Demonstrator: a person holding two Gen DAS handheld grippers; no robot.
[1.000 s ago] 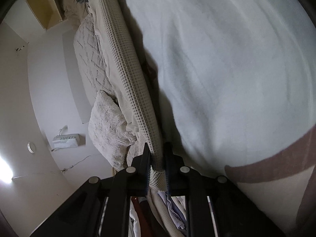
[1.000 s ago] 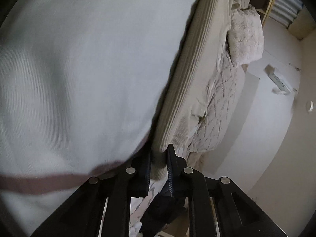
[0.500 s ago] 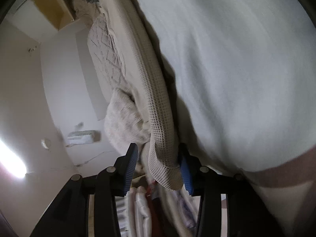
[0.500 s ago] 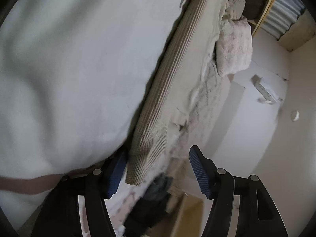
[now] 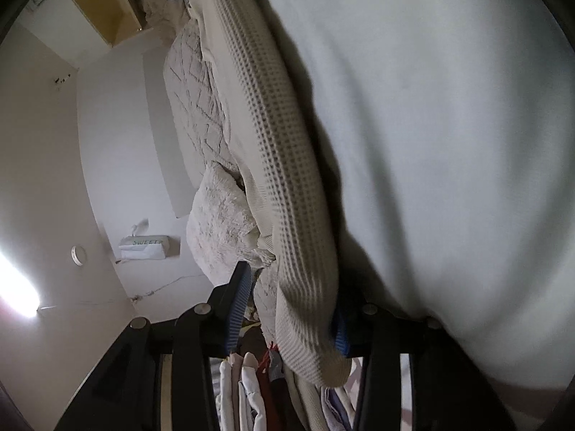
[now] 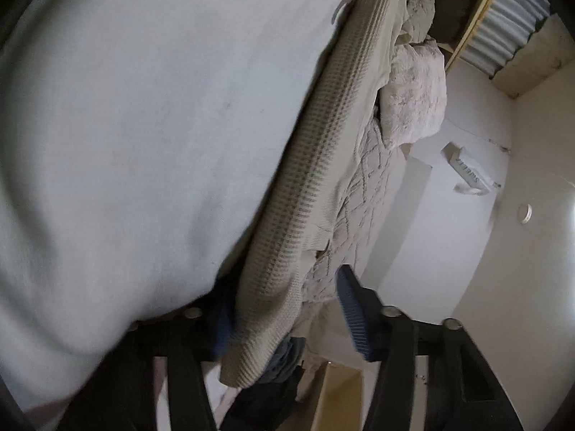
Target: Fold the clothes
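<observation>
Both tools have opened since a second ago, when each pinched the waffle-knit garment: the left tool and right tool now stand wide apart, holding nothing. Its rolled edge lies loose between the jaws, pressed against the person's white shirt above the bed. Unheld, it could slide off and unfold.
</observation>
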